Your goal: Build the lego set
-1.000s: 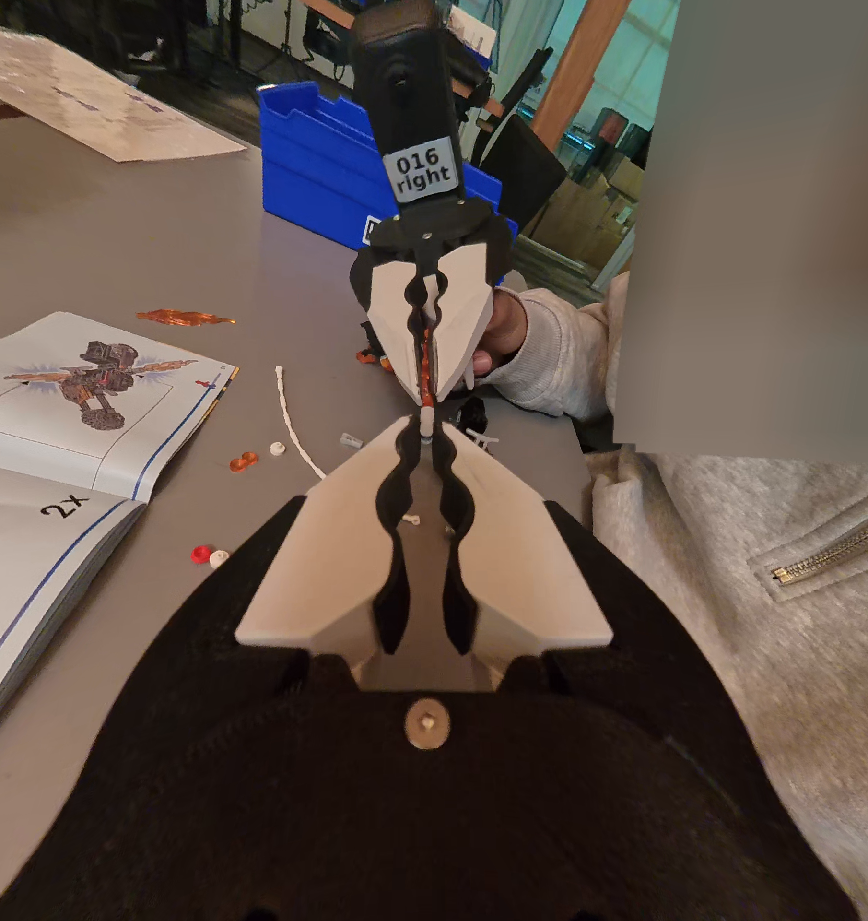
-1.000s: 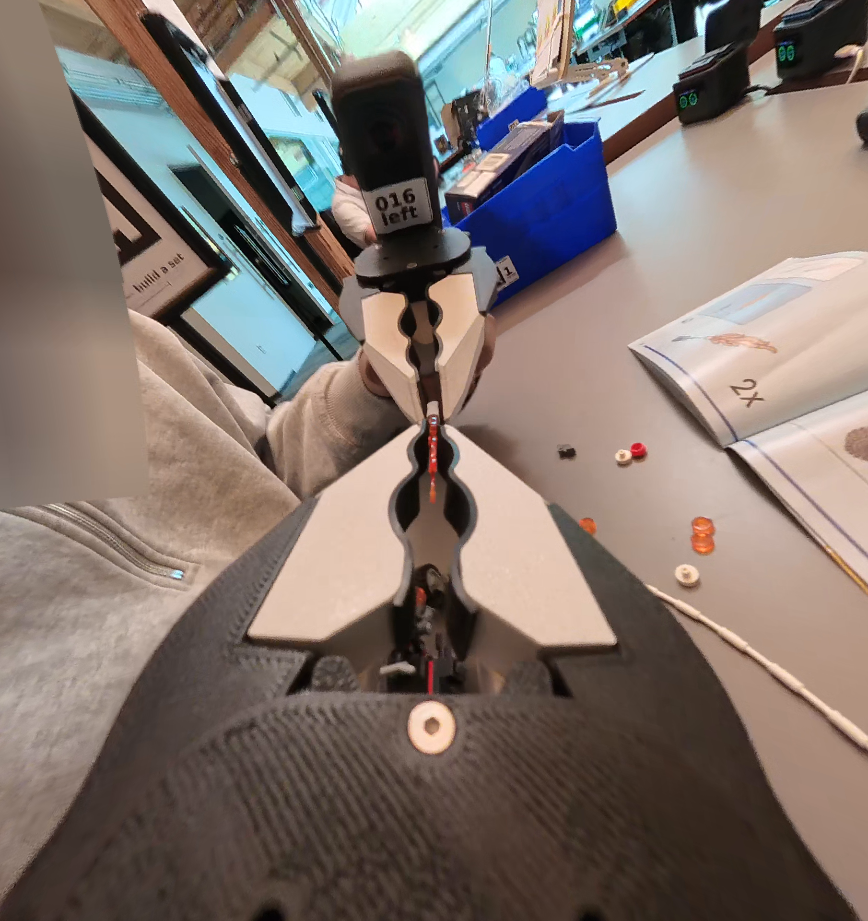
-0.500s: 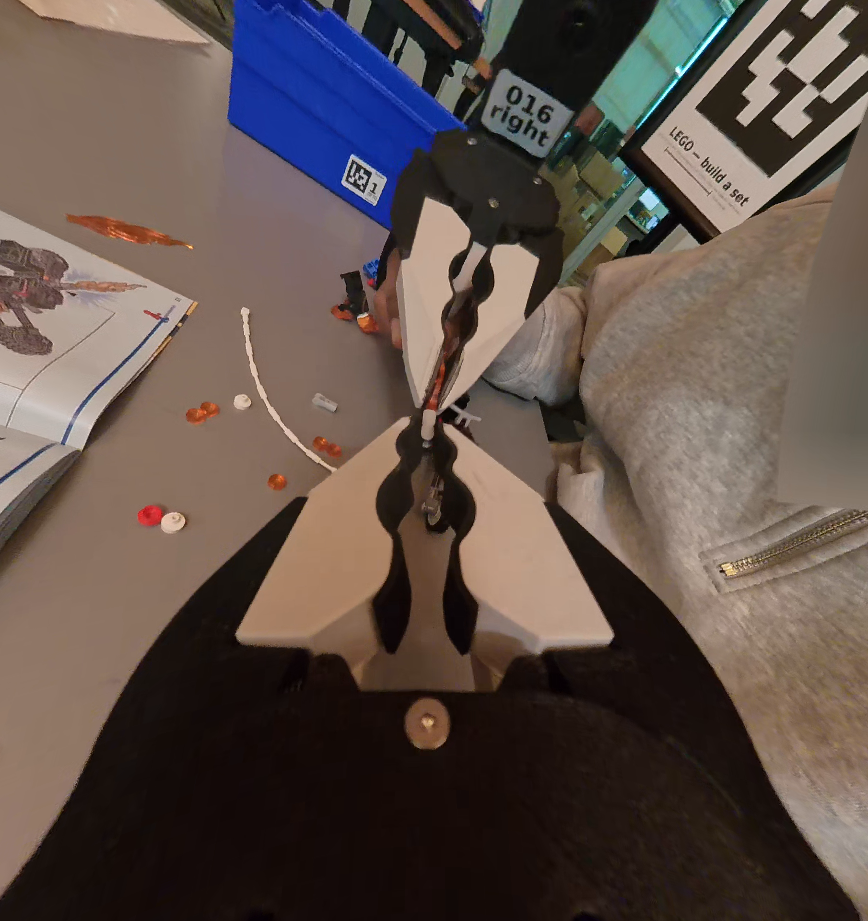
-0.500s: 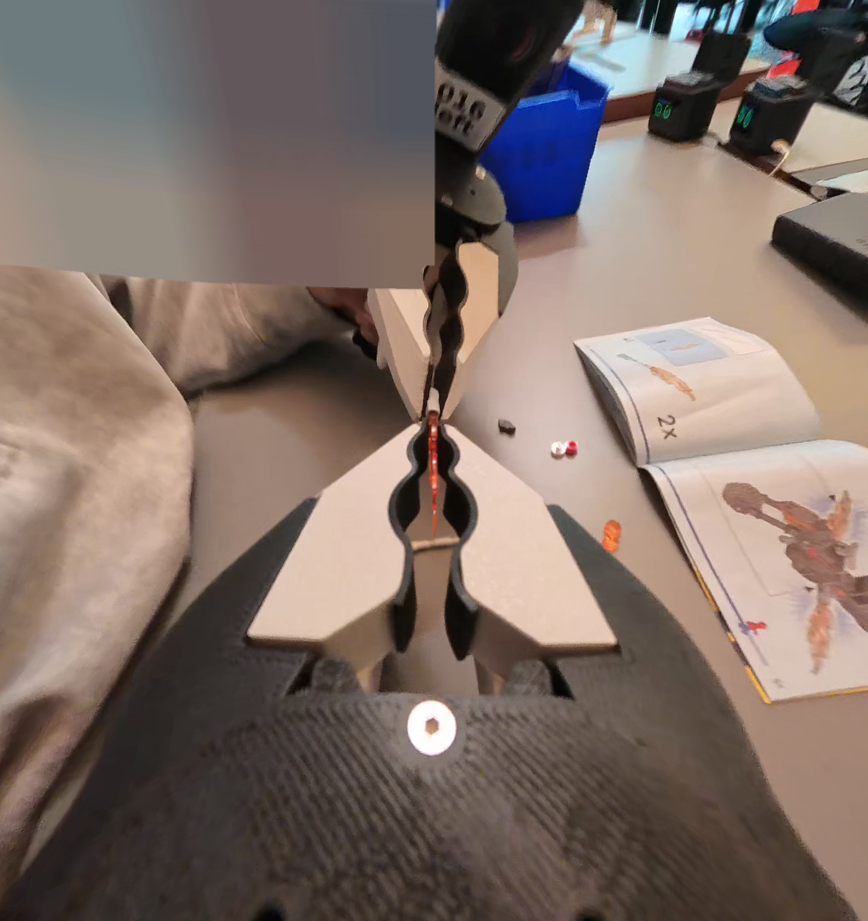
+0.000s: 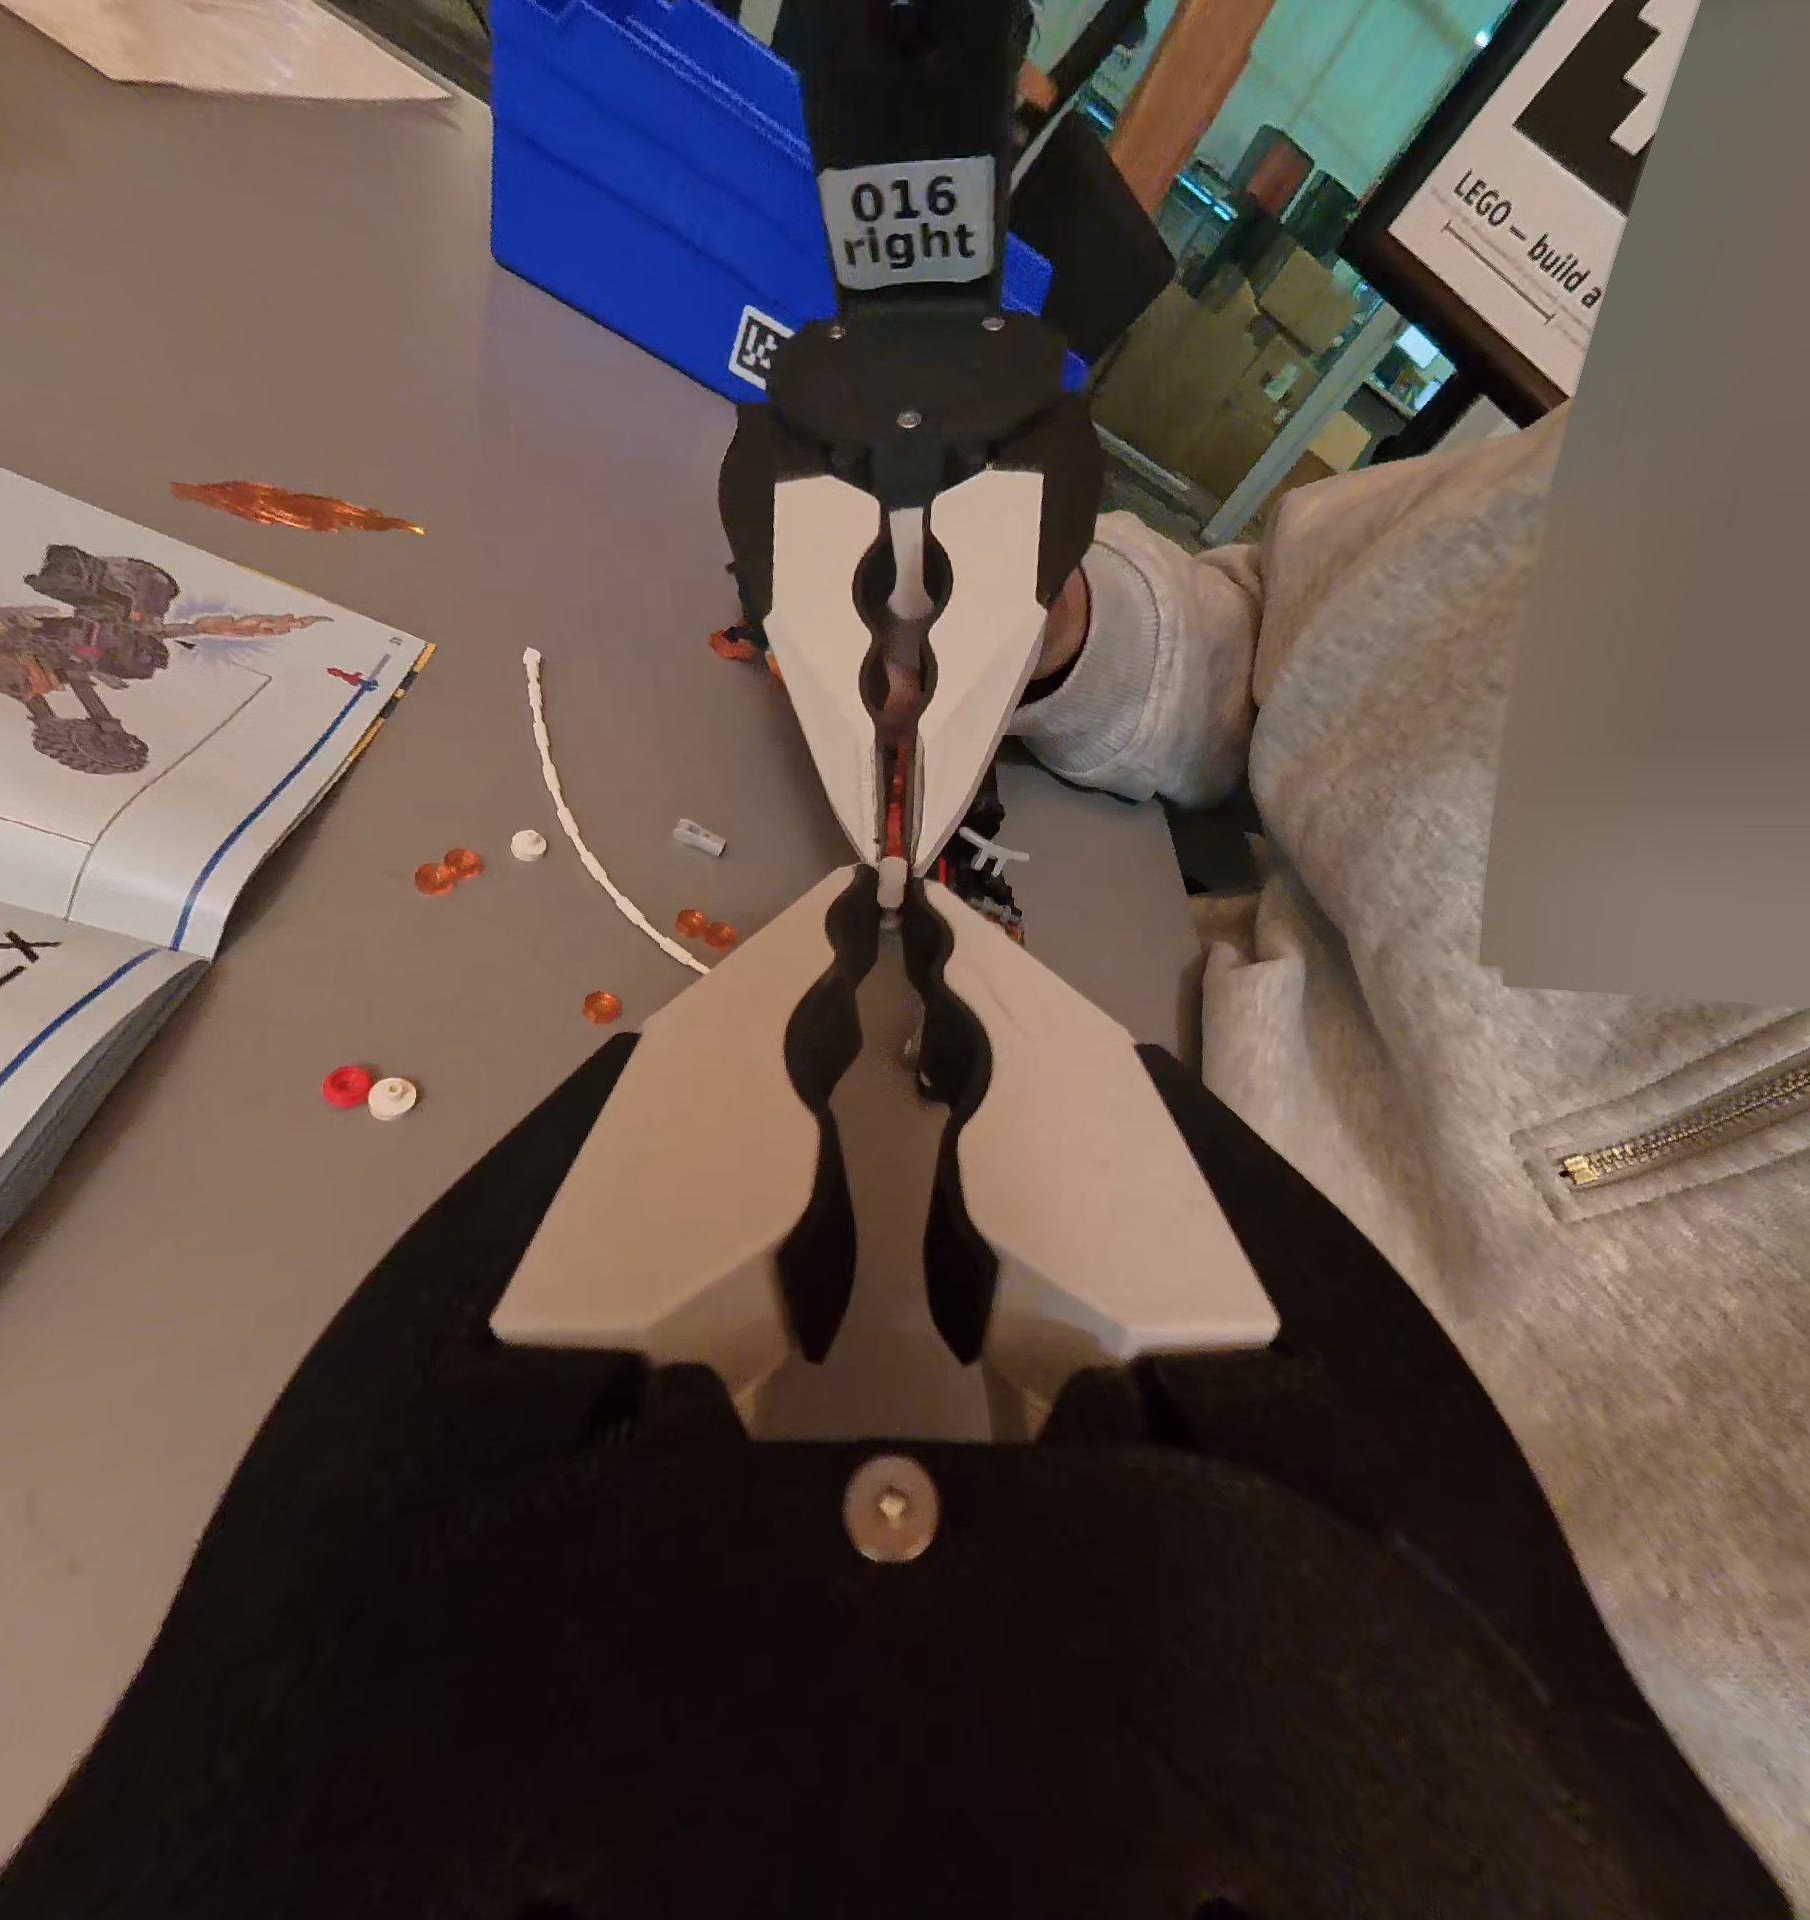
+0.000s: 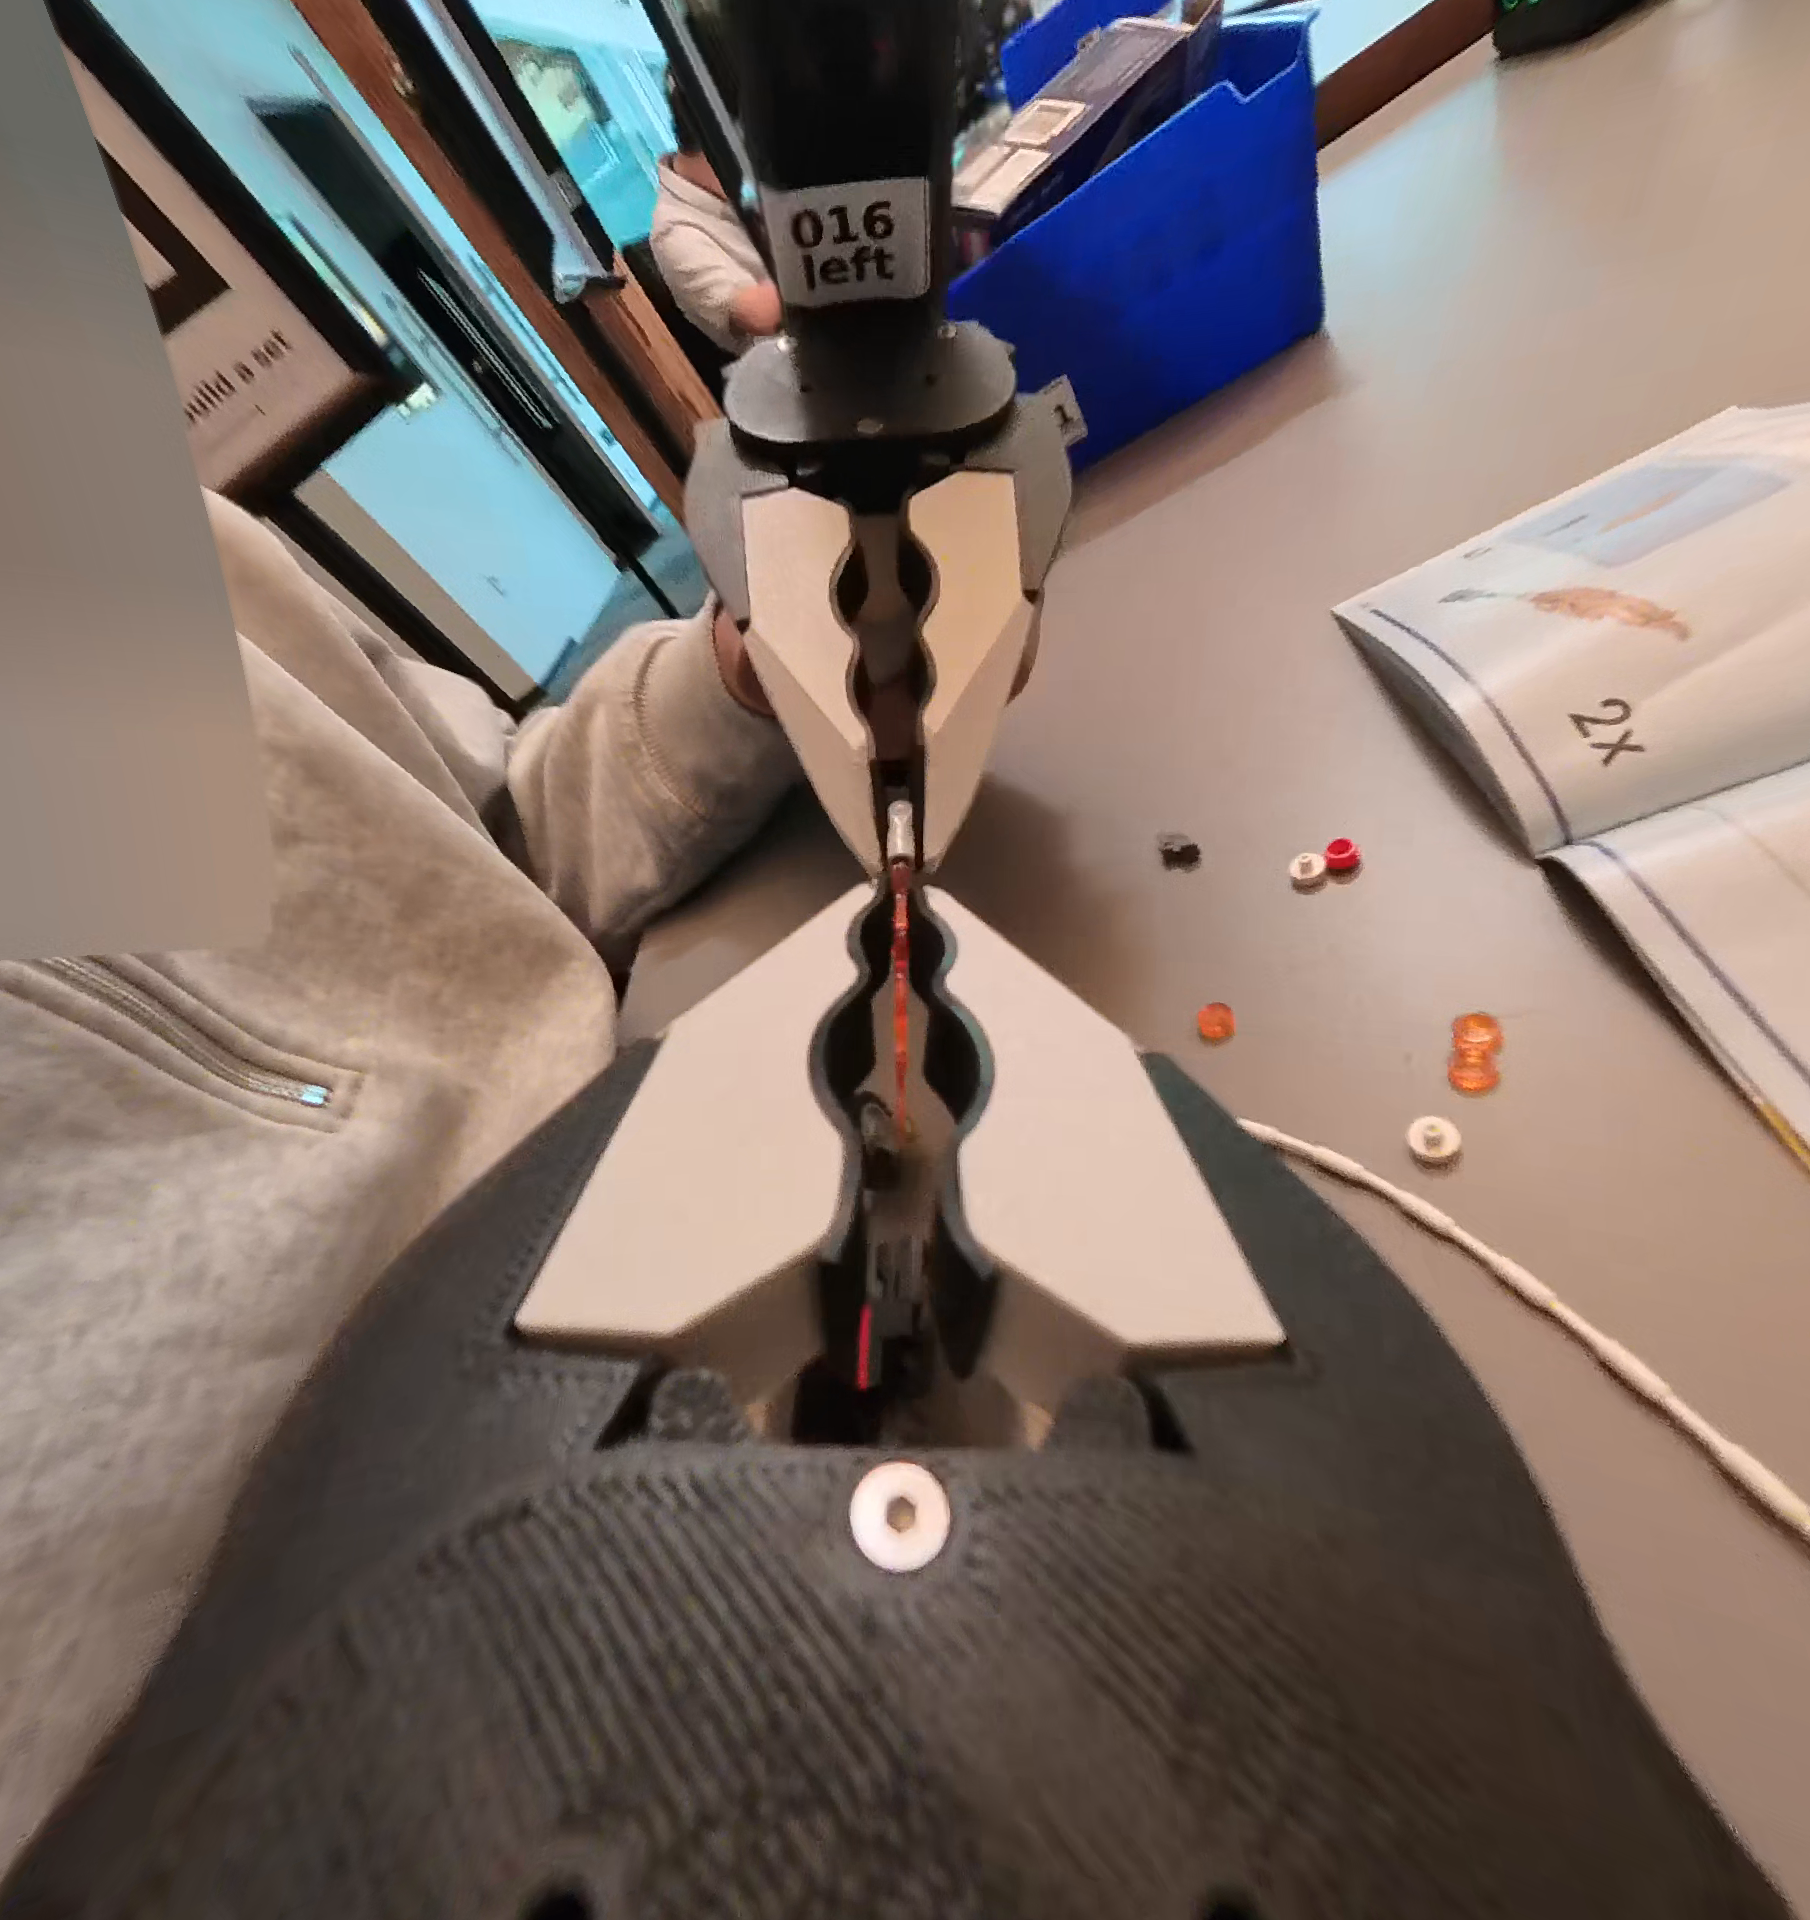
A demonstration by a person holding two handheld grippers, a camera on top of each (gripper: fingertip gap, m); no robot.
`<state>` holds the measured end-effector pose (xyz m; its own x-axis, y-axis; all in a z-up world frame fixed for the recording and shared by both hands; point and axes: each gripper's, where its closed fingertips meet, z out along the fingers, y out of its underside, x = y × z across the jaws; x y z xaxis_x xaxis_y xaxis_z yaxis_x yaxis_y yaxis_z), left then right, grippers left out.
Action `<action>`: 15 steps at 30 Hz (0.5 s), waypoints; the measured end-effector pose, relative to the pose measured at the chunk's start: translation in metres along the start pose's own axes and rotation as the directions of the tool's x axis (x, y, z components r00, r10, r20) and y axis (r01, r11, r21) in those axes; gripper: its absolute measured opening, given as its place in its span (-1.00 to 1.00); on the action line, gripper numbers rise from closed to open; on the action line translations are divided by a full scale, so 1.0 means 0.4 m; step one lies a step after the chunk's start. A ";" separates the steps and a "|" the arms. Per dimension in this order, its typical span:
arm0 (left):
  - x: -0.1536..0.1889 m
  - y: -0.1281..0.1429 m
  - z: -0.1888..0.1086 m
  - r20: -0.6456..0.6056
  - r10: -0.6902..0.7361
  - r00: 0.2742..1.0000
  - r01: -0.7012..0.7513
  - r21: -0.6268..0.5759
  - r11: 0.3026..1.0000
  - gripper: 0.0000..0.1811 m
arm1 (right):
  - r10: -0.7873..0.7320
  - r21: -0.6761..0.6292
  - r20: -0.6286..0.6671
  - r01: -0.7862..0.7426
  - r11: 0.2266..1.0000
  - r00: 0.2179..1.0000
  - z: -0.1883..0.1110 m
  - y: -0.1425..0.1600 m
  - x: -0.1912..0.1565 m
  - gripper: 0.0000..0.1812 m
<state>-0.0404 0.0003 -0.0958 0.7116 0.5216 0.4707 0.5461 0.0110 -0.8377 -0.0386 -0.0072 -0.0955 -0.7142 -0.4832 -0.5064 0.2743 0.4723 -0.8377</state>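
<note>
My left gripper [image 5: 888, 896] is shut on a small white peg piece [image 5: 890, 881]. My right gripper [image 6: 901, 896] is shut on a thin translucent orange flame piece [image 6: 901, 966]. The two grippers meet tip to tip above the grey table [image 5: 465, 364], near its edge. The white piece touches the end of the orange piece. In the left wrist view the right gripper [image 5: 893, 847] faces me with the orange piece [image 5: 893, 816] in it. In the right wrist view the left gripper [image 6: 901, 854] faces me with the white piece [image 6: 901, 831].
An open instruction booklet [image 5: 101, 727] lies on the table. Loose parts lie beside it: another orange flame piece [image 5: 293, 506], a white segmented whip [image 5: 579, 821], orange studs [image 5: 447, 871], red and white studs [image 5: 369, 1091]. A dark part-built model [image 5: 984, 904] sits behind the grippers. A blue bin [image 5: 652, 208] stands at the back. A grey-sleeved person sits close. The grippers are tip to tip, or close to it.
Both grippers have tilted and swung together while staying tip to tip. Each has kept its hold on its piece. The parts on the table have not moved.
</note>
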 end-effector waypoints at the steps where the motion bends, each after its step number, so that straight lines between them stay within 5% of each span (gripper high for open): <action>1: 0.001 -0.003 -0.001 -0.001 0.006 1.000 -0.006 0.010 1.000 -0.97 | 0.023 0.011 0.015 -0.023 1.000 1.000 -0.002 -0.004 -0.001 -1.00; 15: -0.004 -0.068 -0.037 -0.144 -0.191 0.971 0.217 0.199 0.956 -0.98 | -0.066 0.220 -0.054 0.076 0.972 0.996 -0.037 -0.078 0.005 -0.75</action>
<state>-0.0499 -0.0133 -0.0696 0.6503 0.3819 0.6567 0.5885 0.2935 -0.7534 -0.0580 -0.0121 -0.0673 -0.7644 -0.4729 -0.4383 0.3541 0.2601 -0.8983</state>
